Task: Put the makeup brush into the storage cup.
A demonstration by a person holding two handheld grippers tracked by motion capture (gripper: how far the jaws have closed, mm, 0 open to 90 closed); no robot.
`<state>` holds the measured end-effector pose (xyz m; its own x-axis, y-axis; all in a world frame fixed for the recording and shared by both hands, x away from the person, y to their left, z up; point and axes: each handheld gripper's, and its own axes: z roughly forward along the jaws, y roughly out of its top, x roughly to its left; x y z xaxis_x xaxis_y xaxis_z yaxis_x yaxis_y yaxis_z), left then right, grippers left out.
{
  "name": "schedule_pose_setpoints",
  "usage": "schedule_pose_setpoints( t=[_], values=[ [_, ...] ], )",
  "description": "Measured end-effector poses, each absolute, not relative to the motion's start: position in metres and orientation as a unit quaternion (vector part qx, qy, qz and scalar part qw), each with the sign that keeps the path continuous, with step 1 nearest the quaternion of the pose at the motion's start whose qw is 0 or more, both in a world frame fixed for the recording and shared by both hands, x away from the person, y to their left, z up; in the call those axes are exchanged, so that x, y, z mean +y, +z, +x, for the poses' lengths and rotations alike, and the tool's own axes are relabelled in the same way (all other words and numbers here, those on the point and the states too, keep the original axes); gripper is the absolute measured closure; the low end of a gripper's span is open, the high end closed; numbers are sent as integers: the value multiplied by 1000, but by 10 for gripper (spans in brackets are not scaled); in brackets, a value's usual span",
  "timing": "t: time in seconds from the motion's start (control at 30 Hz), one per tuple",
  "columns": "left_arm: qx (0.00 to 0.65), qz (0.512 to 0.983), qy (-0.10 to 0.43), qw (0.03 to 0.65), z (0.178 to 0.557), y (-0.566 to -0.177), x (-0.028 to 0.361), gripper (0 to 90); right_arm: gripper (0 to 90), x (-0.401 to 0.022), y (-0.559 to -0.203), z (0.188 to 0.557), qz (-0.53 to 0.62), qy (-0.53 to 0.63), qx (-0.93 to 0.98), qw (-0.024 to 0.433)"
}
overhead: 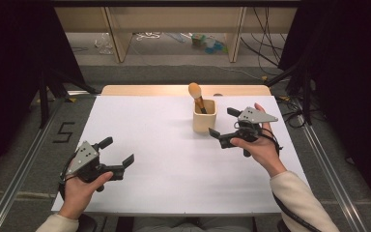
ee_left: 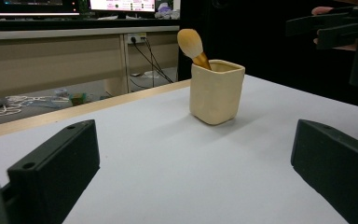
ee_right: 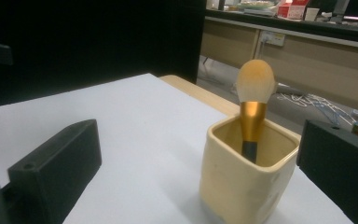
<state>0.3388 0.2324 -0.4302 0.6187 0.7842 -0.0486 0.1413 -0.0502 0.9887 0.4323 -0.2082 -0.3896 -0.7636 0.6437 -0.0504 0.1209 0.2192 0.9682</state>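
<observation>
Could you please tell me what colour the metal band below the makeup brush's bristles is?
Shiny gold, clearest in the right gripper view: the makeup brush stands in the cream cup.

Glossy cream ceramic cup; matt white tabletop.

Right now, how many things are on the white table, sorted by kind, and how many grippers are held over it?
Makeup brush: 1, standing in the cup
Cream cup: 1, upright on the table
Grippers: 2, left gripper and right gripper, both open and empty
Total: 4
</observation>
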Motion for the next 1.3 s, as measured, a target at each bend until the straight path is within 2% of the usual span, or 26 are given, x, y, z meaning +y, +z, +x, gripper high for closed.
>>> schedule_pose_setpoints(
  t=[0.1,0.43,0.8,1.3],
  values=[
    [344,673,269,597,339,-430,232,4,5,-211,-390,422,249,573,748,224],
    [343,672,269,598,339,-430,232,4,4,-228,-394,394,251,579,735,247],
    [342,672,269,599,339,-430,232,4,4,-237,-402,367,251,578,739,238],
    [340,670,269,603,339,-430,232,3,4,-243,-405,356,251,577,737,248]
  ],
)
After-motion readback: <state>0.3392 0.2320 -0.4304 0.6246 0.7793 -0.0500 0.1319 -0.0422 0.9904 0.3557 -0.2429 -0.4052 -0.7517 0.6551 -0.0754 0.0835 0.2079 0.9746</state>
